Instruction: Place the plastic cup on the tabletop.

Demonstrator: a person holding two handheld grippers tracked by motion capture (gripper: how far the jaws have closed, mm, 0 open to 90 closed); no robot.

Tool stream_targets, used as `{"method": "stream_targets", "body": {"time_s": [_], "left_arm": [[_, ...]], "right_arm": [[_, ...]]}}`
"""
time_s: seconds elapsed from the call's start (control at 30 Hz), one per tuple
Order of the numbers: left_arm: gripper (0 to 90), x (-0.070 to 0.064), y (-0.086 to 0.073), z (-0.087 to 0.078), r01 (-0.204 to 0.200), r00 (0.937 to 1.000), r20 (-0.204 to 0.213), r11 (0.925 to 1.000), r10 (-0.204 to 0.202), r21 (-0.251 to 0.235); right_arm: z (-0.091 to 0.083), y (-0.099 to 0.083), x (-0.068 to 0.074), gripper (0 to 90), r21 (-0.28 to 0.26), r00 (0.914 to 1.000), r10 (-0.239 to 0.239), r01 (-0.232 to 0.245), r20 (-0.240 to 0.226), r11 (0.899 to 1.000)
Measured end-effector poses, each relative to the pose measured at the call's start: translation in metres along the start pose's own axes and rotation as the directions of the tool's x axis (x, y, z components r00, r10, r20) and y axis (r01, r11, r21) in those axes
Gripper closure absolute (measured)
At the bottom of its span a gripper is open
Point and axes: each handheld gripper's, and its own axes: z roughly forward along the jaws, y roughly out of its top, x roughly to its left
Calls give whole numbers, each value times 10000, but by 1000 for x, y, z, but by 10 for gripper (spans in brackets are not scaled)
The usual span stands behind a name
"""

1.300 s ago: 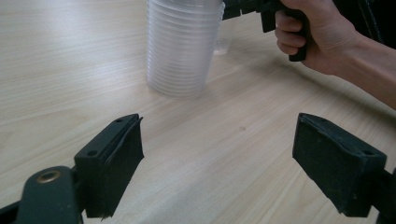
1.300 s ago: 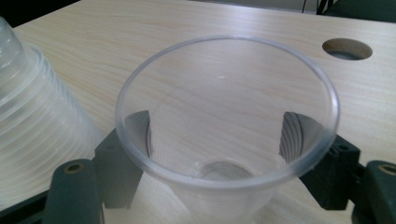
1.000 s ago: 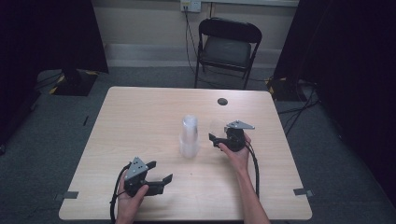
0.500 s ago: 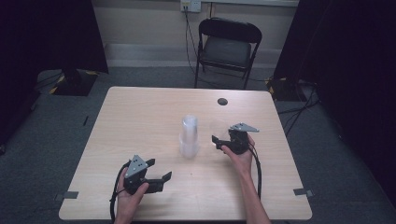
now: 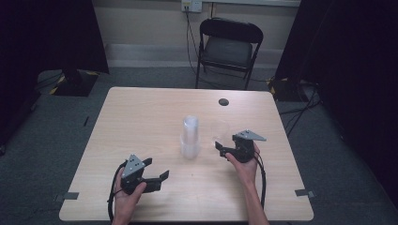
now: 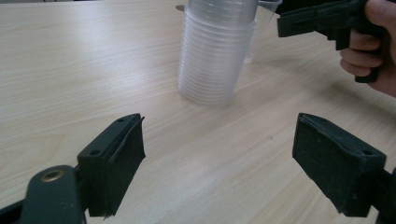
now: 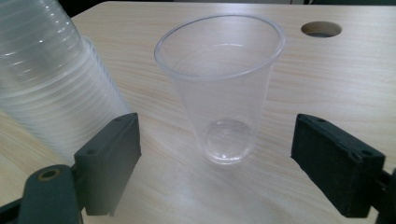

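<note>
A tall stack of clear plastic cups [image 5: 190, 138] stands upright near the table's middle. A single clear cup [image 5: 219, 131] stands upright just to its right, apart from it. My right gripper [image 5: 221, 149] is open just in front of this cup. In the right gripper view the cup [image 7: 222, 88] stands empty beyond the gap between the jaws, touching neither, with the stack [image 7: 46, 79] at the left. My left gripper [image 5: 157, 169] is open near the front left edge. It faces the stack [image 6: 215, 51] from a distance and holds nothing.
The wooden table [image 5: 141, 117] has a round cable hole [image 5: 224, 101] at the back right. A black folding chair [image 5: 227, 47] stands behind the table. Dark curtains hang at both sides. The other hand and its gripper [image 6: 327, 21] appear in the left gripper view.
The right gripper has drawn back a little toward the person, away from the single cup. The left gripper has barely moved.
</note>
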Motion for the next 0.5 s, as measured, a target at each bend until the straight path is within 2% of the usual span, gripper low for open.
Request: {"method": "stream_targets", "body": {"time_s": [0.07, 0.17, 0.27, 0.5], "left_arm": [[164, -1, -2, 0, 3, 10000, 44, 10000, -3, 4], [164, -2, -5, 0, 38, 10000, 69, 10000, -39, 30], [163, -1, -5, -1, 47, 10000, 13, 10000, -47, 14], [162, 3, -7, -4, 160, 9998, -135, 9999, -161, -38]], "right_arm": [[-5, 0, 3, 153, -89, 9992, -294, 296, 269, 9995], [-13, -3, 8, 151, -133, 9996, -255, 256, 78, 9996], [-18, -6, 14, 153, -66, 9994, -355, 355, 58, 9993], [-33, -19, 21, 165, 88, 9998, -210, 210, -48, 9997]]}}
